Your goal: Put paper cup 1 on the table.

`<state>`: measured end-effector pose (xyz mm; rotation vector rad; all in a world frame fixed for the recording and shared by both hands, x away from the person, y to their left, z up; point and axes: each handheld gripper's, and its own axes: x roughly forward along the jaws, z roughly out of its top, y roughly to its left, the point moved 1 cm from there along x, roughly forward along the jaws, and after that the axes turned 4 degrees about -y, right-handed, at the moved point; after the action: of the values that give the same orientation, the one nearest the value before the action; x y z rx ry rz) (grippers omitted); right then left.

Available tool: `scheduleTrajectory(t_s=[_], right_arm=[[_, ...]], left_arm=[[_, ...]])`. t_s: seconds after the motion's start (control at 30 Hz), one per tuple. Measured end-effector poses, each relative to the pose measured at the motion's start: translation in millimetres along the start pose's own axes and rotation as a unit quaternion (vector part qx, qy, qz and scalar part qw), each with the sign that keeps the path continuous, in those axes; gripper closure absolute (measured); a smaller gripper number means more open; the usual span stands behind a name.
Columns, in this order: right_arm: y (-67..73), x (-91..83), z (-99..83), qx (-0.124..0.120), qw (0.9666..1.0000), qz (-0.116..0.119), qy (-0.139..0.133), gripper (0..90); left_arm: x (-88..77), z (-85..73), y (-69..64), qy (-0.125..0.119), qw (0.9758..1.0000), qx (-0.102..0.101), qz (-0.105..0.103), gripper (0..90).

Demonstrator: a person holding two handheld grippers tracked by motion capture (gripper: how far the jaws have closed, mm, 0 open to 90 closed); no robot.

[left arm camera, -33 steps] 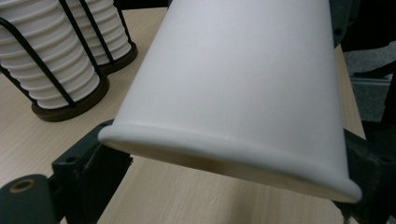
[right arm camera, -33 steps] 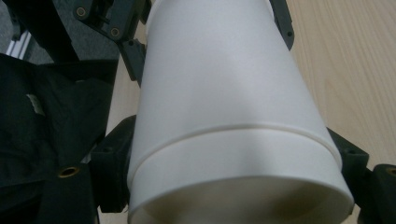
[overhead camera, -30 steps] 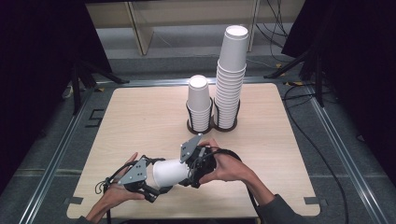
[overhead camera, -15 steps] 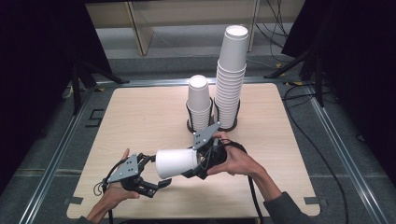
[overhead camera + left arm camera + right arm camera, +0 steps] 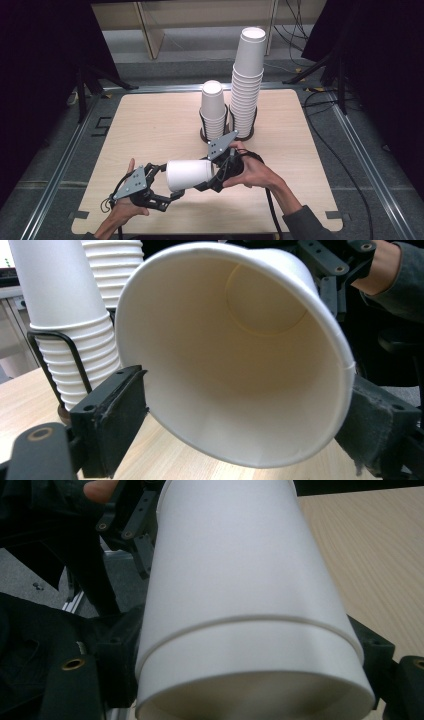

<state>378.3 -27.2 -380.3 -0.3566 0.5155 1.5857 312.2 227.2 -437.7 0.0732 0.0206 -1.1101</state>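
Note:
A white paper cup (image 5: 187,175) lies level above the table's near edge, mouth pointing left. My right gripper (image 5: 212,177) is shut on its base end, with a black jaw on each side of the cup (image 5: 235,580) in the right gripper view. My left gripper (image 5: 167,196) sits just left of and below the cup's mouth. Its jaws have just been opening and stand a little apart. In the left gripper view I look straight into the cup (image 5: 240,355), whose rim lies beyond the jaw tips, and nothing is pressed between them.
Two stacks of white cups stand in black wire holders mid-table: a short stack (image 5: 213,110) and a tall stack (image 5: 247,80) to its right. The wooden table (image 5: 150,125) has bare room on its left half. Cables trail off the right side.
A second ago both grippers met at the cup. The left gripper has since come off it and drawn back to the left, while the right gripper kept the cup and raised it slightly.

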Motion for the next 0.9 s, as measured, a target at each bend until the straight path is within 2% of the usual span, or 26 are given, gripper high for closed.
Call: scheduleTrajectory(t_s=[0.03, 0.2, 0.3, 0.33, 0.4, 0.43, 0.5, 0.7, 0.73, 0.83, 0.87, 0.9], right_arm=[[-0.9, -0.2, -0.4, -0.006, 1.0000, -0.002, -0.004, 24.0], [-3.2, -0.4, -2.5, -0.004, 0.9999, 0.006, -0.009, 24.0], [-5.1, -0.7, -4.2, -0.001, 0.9999, 0.009, -0.014, 24.0], [-5.1, -1.2, -5.0, 0.007, 0.9997, 0.017, -0.013, 24.1], [-5.3, -1.2, -5.3, 0.005, 0.9997, 0.019, -0.014, 24.1], [-4.8, -2.1, -5.7, 0.012, 0.9997, 0.016, -0.012, 24.0], [-6.4, -2.1, -5.9, -0.001, 0.9997, 0.017, -0.017, 24.0], [-8.4, -0.9, -9.6, 0.002, 0.9995, 0.027, -0.018, 24.0], [-8.4, -0.1, -10.3, 0.009, 0.9993, 0.031, -0.017, 24.0], [-10.4, 0.6, -11.2, 0.004, 0.9993, 0.031, -0.020, 24.0], [-11.0, 0.7, -11.9, 0.005, 0.9992, 0.033, -0.021, 24.0], [-9.2, -0.3, -12.8, 0.024, 0.9990, 0.035, -0.017, 24.1]], left_arm=[[-0.3, 0.2, -0.1, -0.002, 1.0000, 0.001, -0.003, 13.2], [0.3, -0.1, 0.1, -0.002, 1.0000, 0.005, -0.001, 13.0], [0.8, -0.5, 0.1, 0.001, 0.9999, 0.010, 0.005, 13.0], [0.8, -0.6, -0.4, 0.001, 0.9999, 0.011, 0.006, 12.9], [0.9, -0.6, -0.6, 0.000, 0.9999, 0.016, 0.004, 12.9], [0.8, -0.4, -1.1, 0.001, 0.9998, 0.018, 0.005, 12.8], [0.8, -0.8, -1.5, 0.001, 0.9998, 0.020, 0.004, 12.9], [1.7, -1.3, -2.7, -0.008, 0.9996, 0.026, 0.000, 12.7], [1.8, -1.3, -2.6, -0.010, 0.9996, 0.026, 0.001, 12.8], [1.8, -1.3, -2.6, -0.009, 0.9995, 0.030, 0.002, 12.8], [1.9, -1.0, -2.8, -0.010, 0.9995, 0.031, 0.003, 12.8], [1.7, -0.6, -3.1, -0.009, 0.9994, 0.033, 0.006, 12.8]])
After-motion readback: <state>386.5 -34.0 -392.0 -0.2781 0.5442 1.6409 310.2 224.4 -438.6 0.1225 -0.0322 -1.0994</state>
